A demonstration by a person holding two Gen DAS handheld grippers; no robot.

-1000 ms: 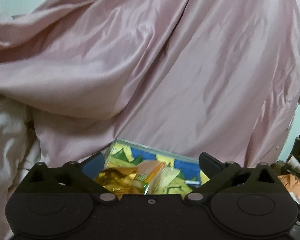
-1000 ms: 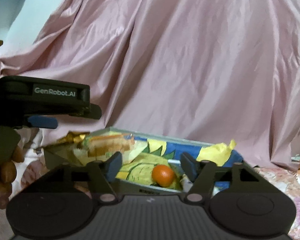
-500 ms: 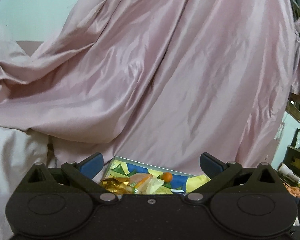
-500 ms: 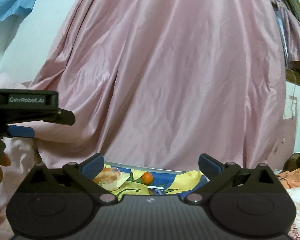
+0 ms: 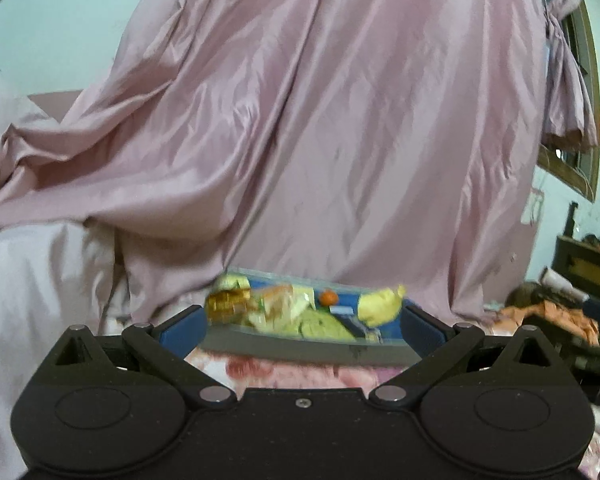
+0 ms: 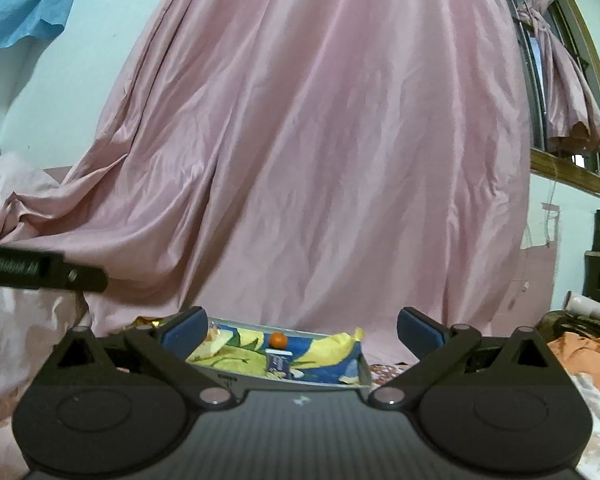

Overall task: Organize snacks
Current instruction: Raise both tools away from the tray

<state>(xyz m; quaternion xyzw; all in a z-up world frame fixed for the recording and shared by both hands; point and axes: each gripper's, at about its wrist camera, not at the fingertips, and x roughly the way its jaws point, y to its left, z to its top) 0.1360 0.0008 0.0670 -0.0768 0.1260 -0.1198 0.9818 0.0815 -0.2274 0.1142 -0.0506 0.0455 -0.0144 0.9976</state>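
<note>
Both my grippers empty: left gripper jaws apart, right gripper just spread wide. Snacks piled in tray, orange ball loose, probably sorted already.

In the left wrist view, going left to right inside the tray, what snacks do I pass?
Gold foil packet → clear wrapped snack with orange contents → small orange ball → crumpled yellow wrapper, all in the tray.

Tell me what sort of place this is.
Probably a lived-in bedroom. A big pink curtain hangs beside a barred window, the snack tray sits on floral bedding, and orange clothes lie heaped nearby.
</note>
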